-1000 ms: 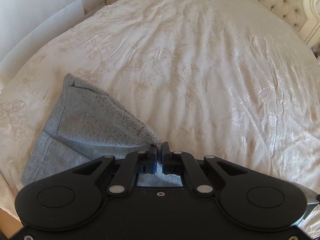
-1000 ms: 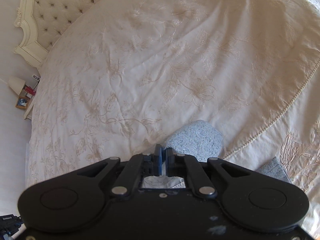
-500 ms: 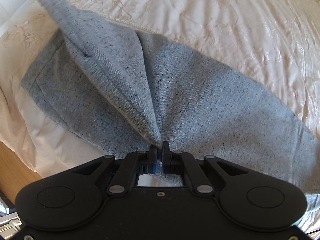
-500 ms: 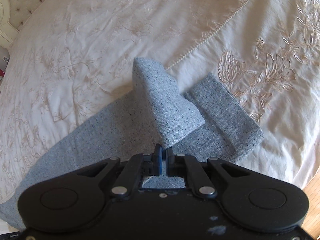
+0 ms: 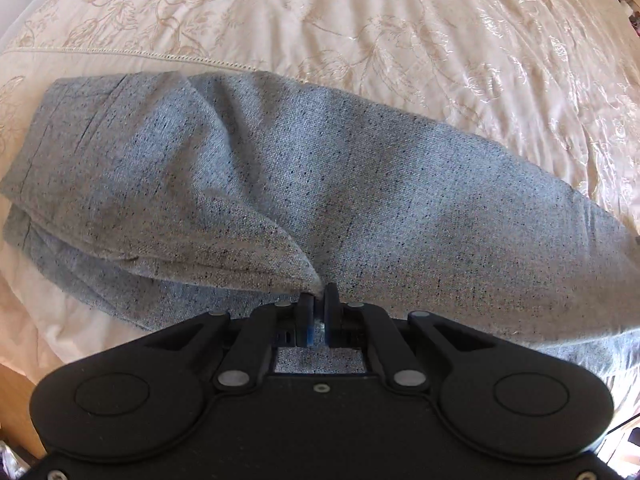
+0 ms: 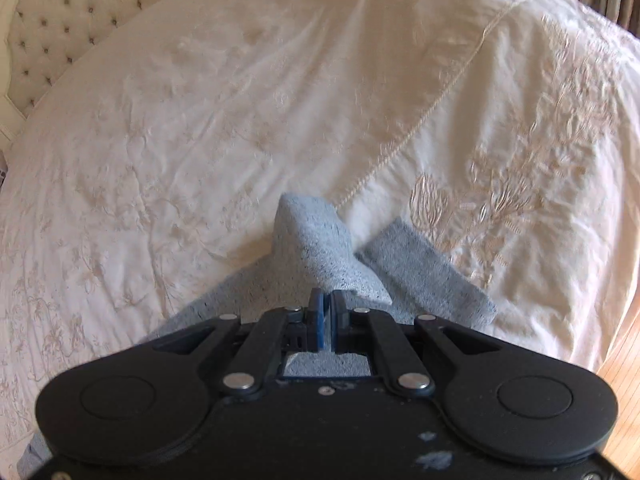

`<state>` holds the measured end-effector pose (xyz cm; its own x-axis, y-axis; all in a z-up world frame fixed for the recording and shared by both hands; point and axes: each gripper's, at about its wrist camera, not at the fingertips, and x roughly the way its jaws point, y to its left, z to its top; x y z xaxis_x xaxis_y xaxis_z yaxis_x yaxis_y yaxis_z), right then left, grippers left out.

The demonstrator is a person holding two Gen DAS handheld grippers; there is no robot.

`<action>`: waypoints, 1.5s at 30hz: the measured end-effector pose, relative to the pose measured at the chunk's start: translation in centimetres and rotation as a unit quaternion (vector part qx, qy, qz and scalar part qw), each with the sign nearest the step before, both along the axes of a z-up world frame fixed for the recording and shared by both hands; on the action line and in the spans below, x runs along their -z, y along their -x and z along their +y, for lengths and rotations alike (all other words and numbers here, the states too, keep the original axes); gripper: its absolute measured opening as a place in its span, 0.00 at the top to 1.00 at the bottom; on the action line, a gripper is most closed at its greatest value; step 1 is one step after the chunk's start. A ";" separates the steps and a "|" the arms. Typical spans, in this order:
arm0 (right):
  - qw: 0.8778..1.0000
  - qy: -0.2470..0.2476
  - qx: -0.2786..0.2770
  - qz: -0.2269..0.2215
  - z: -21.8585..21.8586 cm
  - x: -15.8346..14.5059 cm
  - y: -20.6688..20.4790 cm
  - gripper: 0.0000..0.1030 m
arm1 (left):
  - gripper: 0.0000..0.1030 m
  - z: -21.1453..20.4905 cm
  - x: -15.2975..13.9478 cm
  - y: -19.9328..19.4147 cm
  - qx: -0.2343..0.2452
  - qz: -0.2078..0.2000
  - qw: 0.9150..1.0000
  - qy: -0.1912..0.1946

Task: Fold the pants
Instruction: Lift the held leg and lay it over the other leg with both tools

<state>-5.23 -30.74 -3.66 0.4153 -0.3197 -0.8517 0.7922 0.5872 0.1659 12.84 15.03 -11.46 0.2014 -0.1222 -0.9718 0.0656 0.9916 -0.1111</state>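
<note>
The grey speckled pants (image 5: 340, 184) lie on the cream bedspread near the bed's near edge. In the left wrist view my left gripper (image 5: 319, 300) is shut on a pinched fold of the pants, with the waistband end bunched at the left. In the right wrist view my right gripper (image 6: 325, 298) is shut on the pants (image 6: 316, 248) at the leg end. One leg fold stands up in front of the gripper and the other leg cuff (image 6: 432, 276) lies flat to its right.
The cream embroidered bedspread (image 6: 240, 120) covers the whole bed. A tufted headboard (image 6: 60, 12) is at the far left in the right wrist view. The wooden floor (image 6: 616, 364) shows past the bed's edge at the right.
Both grippers have stayed shut on the pants and carried them back down toward the bed. The cloth now lies lower and flatter, folded over itself. The right view has tilted up toward the headboard.
</note>
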 end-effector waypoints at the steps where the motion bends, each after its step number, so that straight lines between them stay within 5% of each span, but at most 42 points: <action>1: 0.999 0.035 0.003 -0.008 0.9 -1.4 0.9 0.96 | 0.95 0.1 -0.2 0.0 0.007 -0.003 1.000 0.001; 3: 0.999 0.047 0.009 -0.003 2.2 -1.1 2.2 0.95 | 0.95 0.7 0.0 0.3 0.016 0.001 1.000 0.010; 7: 0.994 -0.039 0.030 0.094 2.8 5.8 3.5 0.97 | 0.94 1.5 1.8 1.1 0.030 0.027 0.999 0.008; 11: 0.993 -0.094 0.068 0.039 3.4 6.9 5.4 0.89 | 0.94 1.0 2.0 1.4 0.046 0.022 0.999 -0.001; 15: 0.991 -0.088 0.104 -0.008 1.6 6.1 5.7 0.71 | 0.94 1.1 2.1 1.2 0.034 0.025 0.999 0.001; 21: 0.979 -0.125 0.150 -0.053 -3.1 6.2 5.2 0.66 | 0.94 1.3 1.6 1.6 0.016 0.020 1.000 -0.009; 31: 0.961 -0.224 0.154 -0.057 -8.1 10.7 3.3 0.65 | 0.93 -0.1 0.6 2.6 -0.032 0.009 0.998 -0.056; 39: 0.934 -0.298 0.175 -0.090 -10.3 12.5 3.7 0.65 | 0.93 -1.4 0.5 2.6 -0.061 0.005 0.995 -0.077; 45: 0.938 -0.287 0.170 -0.090 -10.8 12.8 3.7 0.69 | 0.93 -1.9 0.2 2.8 -0.063 0.002 0.994 -0.087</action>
<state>-8.89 -41.50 -16.46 0.5257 0.0295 -0.8502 0.8467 0.0780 0.5262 10.06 13.16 -11.62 0.1996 0.0744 -0.9771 -0.0601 0.9962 0.0636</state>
